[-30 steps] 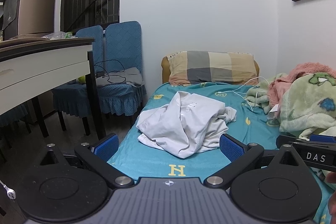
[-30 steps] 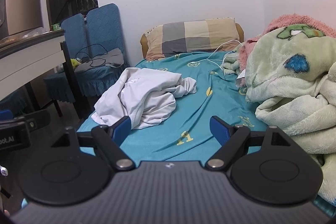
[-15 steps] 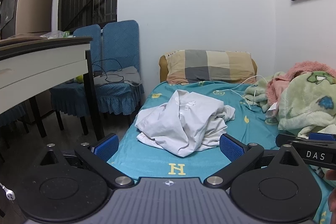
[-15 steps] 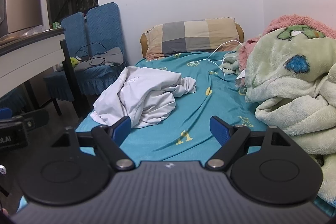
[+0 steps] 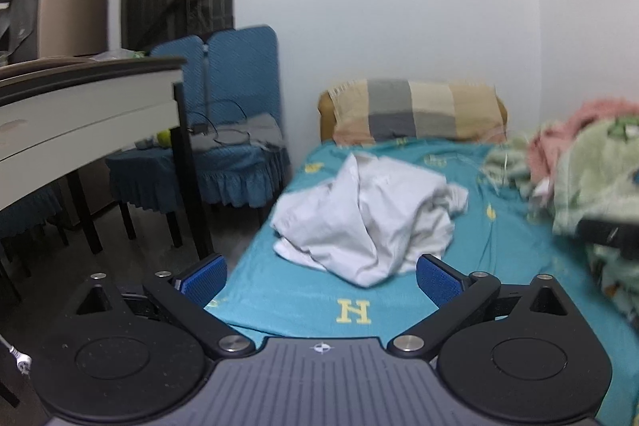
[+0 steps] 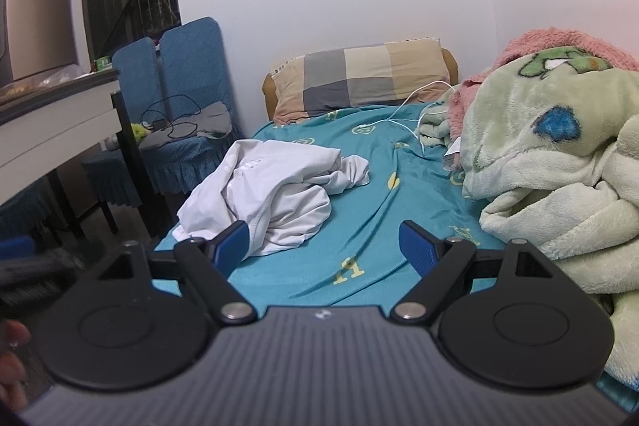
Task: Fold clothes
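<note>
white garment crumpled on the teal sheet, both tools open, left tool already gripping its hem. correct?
Not quite: the left tool grips nothing. In the left wrist view its pads stand apart, short of the white garment. The rest holds: the garment lies crumpled on the teal sheet, and the right tool is open.

White garment (image 5: 367, 218) crumpled on the bed.

It lies unfolded in a rumpled heap on the teal bedsheet (image 5: 499, 246), near the bed's left edge, with deep creases and one peaked fold on top. A bunched end (image 6: 351, 174) trails toward the middle of the sheet.
</note>
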The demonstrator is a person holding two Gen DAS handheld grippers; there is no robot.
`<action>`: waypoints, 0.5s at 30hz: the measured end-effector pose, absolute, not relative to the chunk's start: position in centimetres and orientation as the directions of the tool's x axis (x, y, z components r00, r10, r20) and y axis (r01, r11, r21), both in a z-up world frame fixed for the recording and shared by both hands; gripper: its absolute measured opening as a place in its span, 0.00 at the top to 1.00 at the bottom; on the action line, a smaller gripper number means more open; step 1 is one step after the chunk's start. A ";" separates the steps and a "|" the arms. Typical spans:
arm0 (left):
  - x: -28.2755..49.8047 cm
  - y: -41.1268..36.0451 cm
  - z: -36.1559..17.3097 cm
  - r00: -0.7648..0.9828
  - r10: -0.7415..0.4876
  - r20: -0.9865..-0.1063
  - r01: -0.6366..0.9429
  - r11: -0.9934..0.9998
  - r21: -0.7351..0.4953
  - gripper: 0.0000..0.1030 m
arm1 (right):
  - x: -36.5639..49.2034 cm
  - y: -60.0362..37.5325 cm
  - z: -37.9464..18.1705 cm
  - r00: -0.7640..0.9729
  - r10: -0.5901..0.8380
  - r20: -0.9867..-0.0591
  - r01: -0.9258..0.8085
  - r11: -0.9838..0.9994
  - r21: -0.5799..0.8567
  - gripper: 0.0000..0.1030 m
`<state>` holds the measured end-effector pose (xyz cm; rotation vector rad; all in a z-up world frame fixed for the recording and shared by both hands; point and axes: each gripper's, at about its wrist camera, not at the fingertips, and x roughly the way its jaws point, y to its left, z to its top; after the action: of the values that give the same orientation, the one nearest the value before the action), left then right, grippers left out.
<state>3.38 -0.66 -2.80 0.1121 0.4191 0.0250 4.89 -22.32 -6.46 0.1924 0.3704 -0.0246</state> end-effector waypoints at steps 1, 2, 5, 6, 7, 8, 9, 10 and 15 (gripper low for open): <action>4.3 -1.3 -3.5 0.910 0.037 -0.413 0.023 0.990 0.139 0.05 | 4.9 -22.5 -6.5 0.931 0.008 -0.366 0.065 0.980 0.187 0.19; 5.3 -1.9 -4.2 0.906 0.031 -0.422 0.045 0.985 0.168 0.06 | 5.0 -22.7 -6.5 0.929 0.006 -0.370 0.070 0.979 0.193 0.19; 8.6 -3.8 -6.2 0.894 0.003 -0.449 0.112 0.967 0.230 0.09 | 5.8 -23.9 -6.9 0.922 0.005 -0.387 0.091 0.969 0.228 0.19; 9.7 -4.4 -6.8 0.891 -0.006 -0.454 0.133 0.960 0.248 0.10 | 6.0 -24.3 -7.0 0.920 0.005 -0.393 0.098 0.966 0.240 0.19; 10.9 -5.0 -7.6 0.889 -0.013 -0.458 0.150 0.953 0.265 0.10 | 6.3 -24.7 -7.2 0.917 0.005 -0.399 0.105 0.962 0.252 0.19; 12.2 -5.6 -8.5 0.885 -0.017 -0.466 0.165 0.946 0.280 0.11 | 6.5 -25.1 -7.3 0.915 0.005 -0.404 0.112 0.958 0.264 0.19; 13.5 -6.2 -9.4 0.879 -0.020 -0.476 0.180 0.939 0.294 0.16 | 6.8 -25.5 -7.4 0.912 0.005 -0.410 0.119 0.954 0.276 0.19; 14.8 -6.7 -10.3 0.871 -0.020 -0.490 0.193 0.932 0.306 0.21 | 7.2 -25.9 -7.6 0.910 0.003 -0.416 0.126 0.951 0.283 0.19; 20.4 -7.7 -14.8 0.850 -0.037 -0.525 0.243 0.913 0.329 0.34 | 9.2 -27.6 -8.5 0.899 -0.012 -0.437 0.157 0.942 0.298 0.19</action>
<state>20.42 -7.72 -14.82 0.3988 0.5372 -0.1515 9.22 -27.56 -8.48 0.3347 0.4456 -0.0889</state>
